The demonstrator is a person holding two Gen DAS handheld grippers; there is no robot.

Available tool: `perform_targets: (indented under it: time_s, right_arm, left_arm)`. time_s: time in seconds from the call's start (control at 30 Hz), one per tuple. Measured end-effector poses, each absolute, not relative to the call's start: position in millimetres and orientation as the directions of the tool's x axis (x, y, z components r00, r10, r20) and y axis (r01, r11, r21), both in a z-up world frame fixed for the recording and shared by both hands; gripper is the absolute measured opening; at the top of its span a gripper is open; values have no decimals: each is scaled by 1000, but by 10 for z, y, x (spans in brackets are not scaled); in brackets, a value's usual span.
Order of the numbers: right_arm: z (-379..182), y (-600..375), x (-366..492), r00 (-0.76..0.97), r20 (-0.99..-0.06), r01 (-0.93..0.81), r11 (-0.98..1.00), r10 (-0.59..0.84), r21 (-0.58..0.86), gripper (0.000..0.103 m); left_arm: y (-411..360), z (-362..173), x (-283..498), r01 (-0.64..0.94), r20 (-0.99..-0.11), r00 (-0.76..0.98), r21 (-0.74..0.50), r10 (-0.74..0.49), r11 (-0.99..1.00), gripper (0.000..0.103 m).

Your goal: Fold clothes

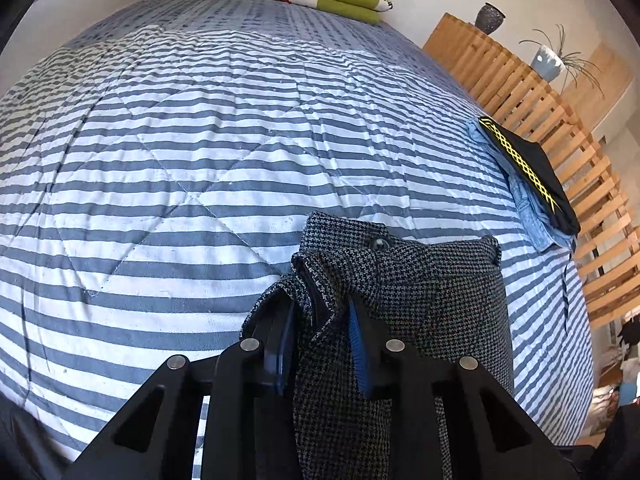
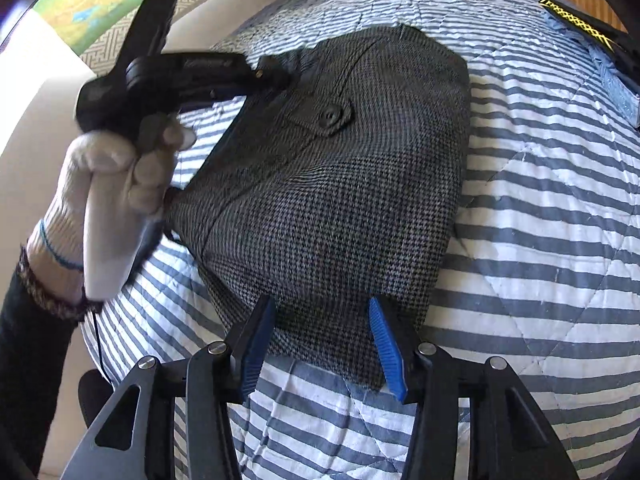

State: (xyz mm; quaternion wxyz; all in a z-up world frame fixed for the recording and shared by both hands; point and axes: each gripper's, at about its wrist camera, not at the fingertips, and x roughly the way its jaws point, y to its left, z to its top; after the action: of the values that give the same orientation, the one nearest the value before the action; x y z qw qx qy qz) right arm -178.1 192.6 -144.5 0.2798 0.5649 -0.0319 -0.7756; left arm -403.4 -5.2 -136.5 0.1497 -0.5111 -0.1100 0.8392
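Lying flat on the striped quilt (image 2: pixel 540 208) for folding, the houndstooth garment (image 2: pixel 328 200) has one edge pinched by the left gripper (image 1: pixel 320 340), while the right gripper (image 2: pixel 320 344) gapes apart over its near hem.

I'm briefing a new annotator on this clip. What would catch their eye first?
The dark houndstooth garment lying on the blue-and-white striped quilt, with the left gripper closed on a bunched edge of it. The right gripper hangs open over its near edge. A stack of folded clothes sits at the quilt's right edge.
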Motion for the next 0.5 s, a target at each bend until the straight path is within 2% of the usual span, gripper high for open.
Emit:
perform_targets:
  time_s: [0.2, 0.3, 0.43, 0.5]
  right_arm:
    - [-1093, 2317, -1852, -280, -790, 386, -817, -545, 428, 45]
    - [-968, 2433, -2047, -335, -757, 358, -819, -560, 448, 45]
    - [-946, 2295, -2268, -359, -725, 368, -803, -588, 469, 44]
    - [-1007, 2216, -2313, -342, -726, 377, -795, -597, 476, 44]
  left_arm:
    - [-329, -963, -3722, -158, -785, -492, -344, 376, -926, 35]
    - [-274, -713, -3328, -258, -759, -494, -338, 424, -905, 35]
    - [13, -786, -2815, -399, -785, -382, -336, 488, -853, 35]
    - [121, -976, -2689, -421, -816, -329, -325, 476, -847, 35]
